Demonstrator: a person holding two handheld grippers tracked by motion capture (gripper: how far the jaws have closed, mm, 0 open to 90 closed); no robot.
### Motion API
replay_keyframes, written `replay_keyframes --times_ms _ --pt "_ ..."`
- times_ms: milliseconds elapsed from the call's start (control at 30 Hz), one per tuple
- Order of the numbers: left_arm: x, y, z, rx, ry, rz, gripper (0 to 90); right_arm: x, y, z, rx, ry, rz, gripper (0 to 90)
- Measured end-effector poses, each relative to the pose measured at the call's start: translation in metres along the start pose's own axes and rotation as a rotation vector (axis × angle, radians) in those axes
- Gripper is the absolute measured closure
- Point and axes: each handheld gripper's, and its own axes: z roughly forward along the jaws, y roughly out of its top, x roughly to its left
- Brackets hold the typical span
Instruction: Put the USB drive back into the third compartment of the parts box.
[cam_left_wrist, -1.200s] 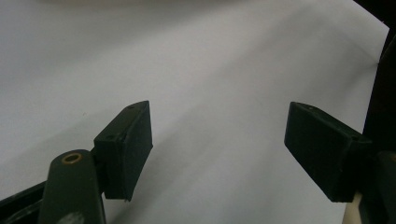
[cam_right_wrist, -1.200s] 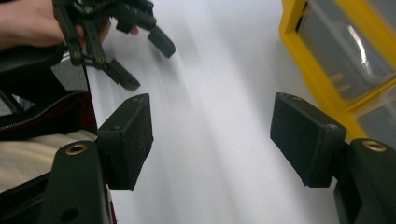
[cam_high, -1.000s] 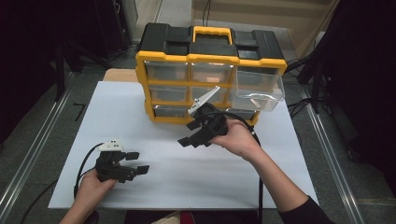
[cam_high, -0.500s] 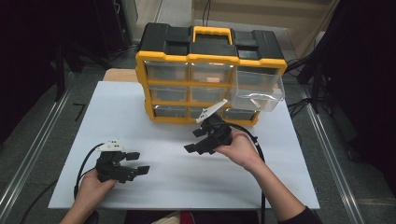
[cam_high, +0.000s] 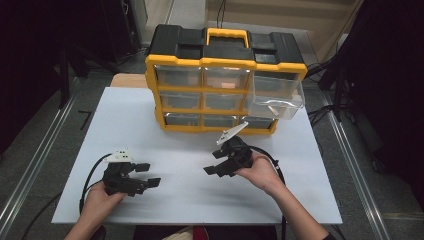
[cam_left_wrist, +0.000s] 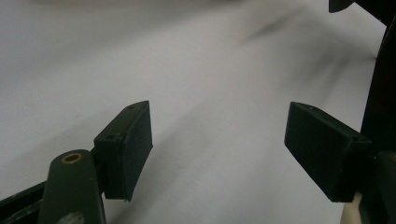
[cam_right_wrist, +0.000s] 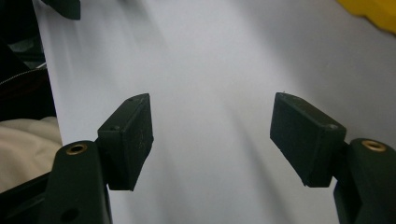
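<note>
Both the left gripper (cam_high: 148, 174) and right gripper (cam_high: 212, 162) are hovering released over the table (cam_high: 190, 190), the drawer (cam_high: 278, 99) is hanging pulled out of the organizer (cam_high: 225, 60).

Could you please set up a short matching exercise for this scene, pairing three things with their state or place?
Things:
1. left gripper
2. right gripper
3. top right drawer of the yellow organizer

States or places:
A. pulled out, clear
B. open, near the table's front left
C. open, in front of the organizer

Pairs: 1-B, 2-C, 3-A
</note>
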Motion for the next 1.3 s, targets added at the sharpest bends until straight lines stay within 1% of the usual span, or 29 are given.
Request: replay_keyframes --times_ms 67,100,133,233,300,333,400,467,500,533,567,667,700,733,800,833,900,967,1300 --pt "0.0 0.0 0.0 0.001 -0.001 -0.001 24.4 -0.002 -0.005 0.0 -0.005 0.001 0.002 28.3" --pt "0.0 0.0 0.0 0.001 0.0 -0.001 24.4 -0.002 -0.008 0.0 -0.011 -0.002 0.011 28.3" --pt "0.0 0.0 0.0 0.001 -0.001 0.0 24.4 -0.003 -0.011 -0.001 -0.022 -0.002 0.005 28.3" --pt "-0.001 0.0 0.001 0.001 -0.001 0.005 24.4 -0.006 -0.018 -0.003 -0.039 -0.014 0.02 28.3" --pt "-0.001 0.0 0.001 0.001 -0.002 0.007 24.4 -0.007 -0.02 -0.003 -0.045 -0.019 0.024 28.3" --pt "-0.001 0.0 0.001 0.001 -0.002 0.007 24.4 -0.009 -0.025 -0.005 -0.065 -0.027 0.038 28.3" --pt "-0.002 0.0 0.001 0.004 0.0 0.008 24.4 -0.011 -0.029 -0.006 -0.079 -0.026 0.054 28.3" --pt "-0.002 0.0 0.001 0.005 -0.001 0.009 24.4 -0.012 -0.031 -0.006 -0.079 -0.028 0.057 28.3" --pt "-0.002 0.0 0.001 0.005 -0.001 0.009 24.4 -0.013 -0.037 -0.008 -0.078 -0.038 0.064 28.2" --pt "-0.002 0.0 0.001 0.006 -0.001 0.009 24.4 -0.013 -0.037 -0.008 -0.078 -0.038 0.064 28.2" --pt "-0.002 0.0 0.001 0.004 -0.001 0.007 24.4 -0.014 -0.043 -0.009 -0.083 -0.045 0.077 28.2" --pt "-0.002 0.0 0.001 0.004 0.0 0.009 24.4 -0.015 -0.047 -0.01 -0.08 -0.051 0.079 28.1" --pt "-0.002 0.0 0.0 0.002 -0.001 0.011 24.4 -0.017 -0.053 -0.013 -0.087 -0.064 0.095 28.0" --pt "-0.002 0.001 0.0 0.003 -0.001 0.012 24.4 -0.017 -0.054 -0.014 -0.091 -0.062 0.094 27.9" --pt "-0.002 0.001 0.0 0.003 0.0 0.013 24.4 -0.018 -0.059 -0.016 -0.101 -0.074 0.101 27.8" --pt "-0.002 0.001 0.0 0.002 0.0 0.012 24.4 -0.019 -0.061 -0.017 -0.097 -0.074 0.103 27.8" --pt "-0.002 0.001 0.0 0.006 0.002 0.014 24.4 -0.019 -0.065 -0.019 -0.112 -0.083 0.115 27.7" --pt "-0.003 0.001 0.0 0.003 0.002 0.015 24.4 -0.02 -0.069 -0.02 -0.114 -0.09 0.126 27.6" --pt "-0.002 0.001 -0.001 -0.001 0.005 0.013 24.4 -0.024 -0.091 -0.03 -0.134 -0.111 0.166 27.0"
